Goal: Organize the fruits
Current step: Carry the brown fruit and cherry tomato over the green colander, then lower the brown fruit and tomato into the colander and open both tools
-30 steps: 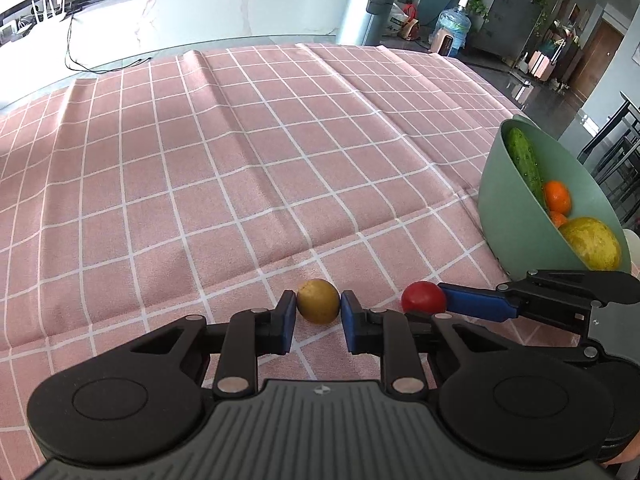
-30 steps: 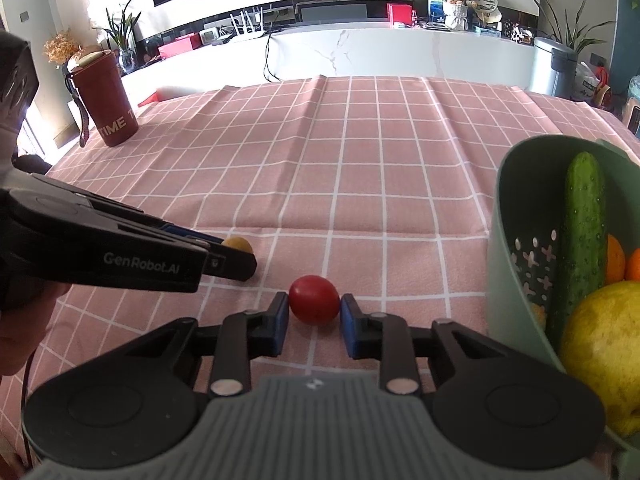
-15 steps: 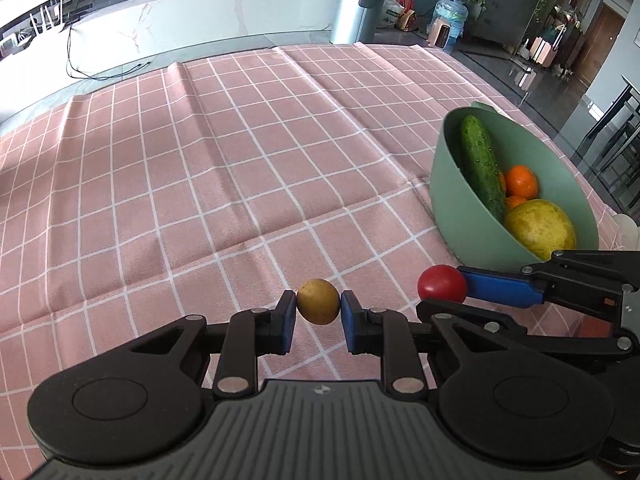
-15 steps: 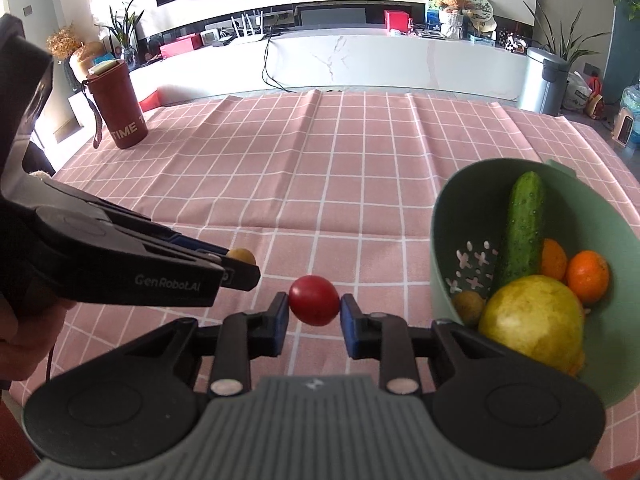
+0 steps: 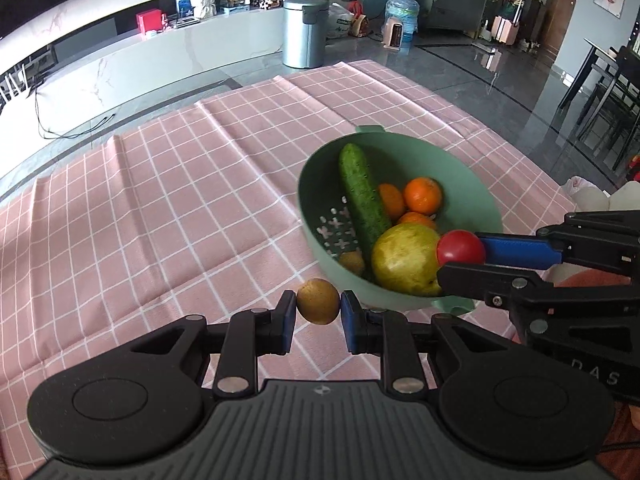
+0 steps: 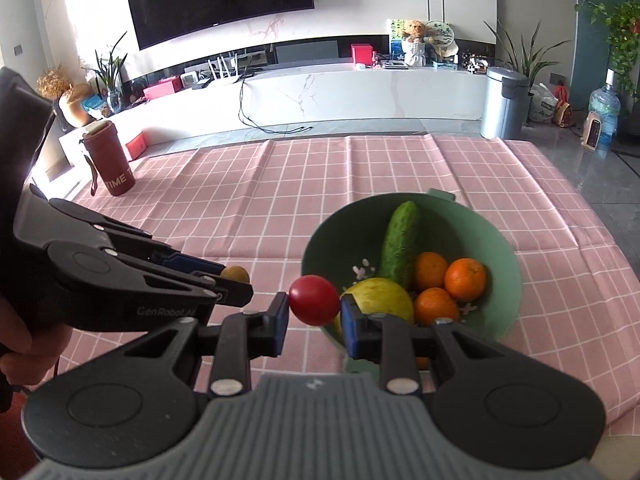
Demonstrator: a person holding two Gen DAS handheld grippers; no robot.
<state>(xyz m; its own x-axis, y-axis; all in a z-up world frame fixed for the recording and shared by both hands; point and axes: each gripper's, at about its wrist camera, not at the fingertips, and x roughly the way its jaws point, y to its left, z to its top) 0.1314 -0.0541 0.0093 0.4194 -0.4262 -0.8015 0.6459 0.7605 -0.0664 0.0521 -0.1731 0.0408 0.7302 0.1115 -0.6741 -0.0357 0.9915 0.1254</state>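
Observation:
My left gripper [image 5: 318, 307] is shut on a small yellow-brown round fruit [image 5: 318, 301], held in the air just left of the green bowl [image 5: 472, 184]. My right gripper [image 6: 314, 312] is shut on a red cherry tomato [image 6: 314, 300], raised at the bowl's near-left rim [image 6: 316, 240]. In the left wrist view the tomato [image 5: 460, 248] hangs over the bowl's near side. The bowl holds a cucumber [image 5: 362, 192], three oranges [image 6: 464, 278], a large yellow-green fruit [image 5: 406, 258] and a small brown fruit [image 5: 352, 262]. In the right wrist view the left gripper [image 6: 240, 280] shows at the left.
The pink checked tablecloth [image 5: 160, 200] covers the table. A dark red flask [image 6: 110, 160] stands at the far left corner. The table's right edge [image 6: 592, 216] lies just beyond the bowl. A hand [image 6: 24, 348] holds the left gripper.
Both grippers have risen off the cloth with their fruits and moved right toward the bowl. The bowl's whole inside now shows below them.

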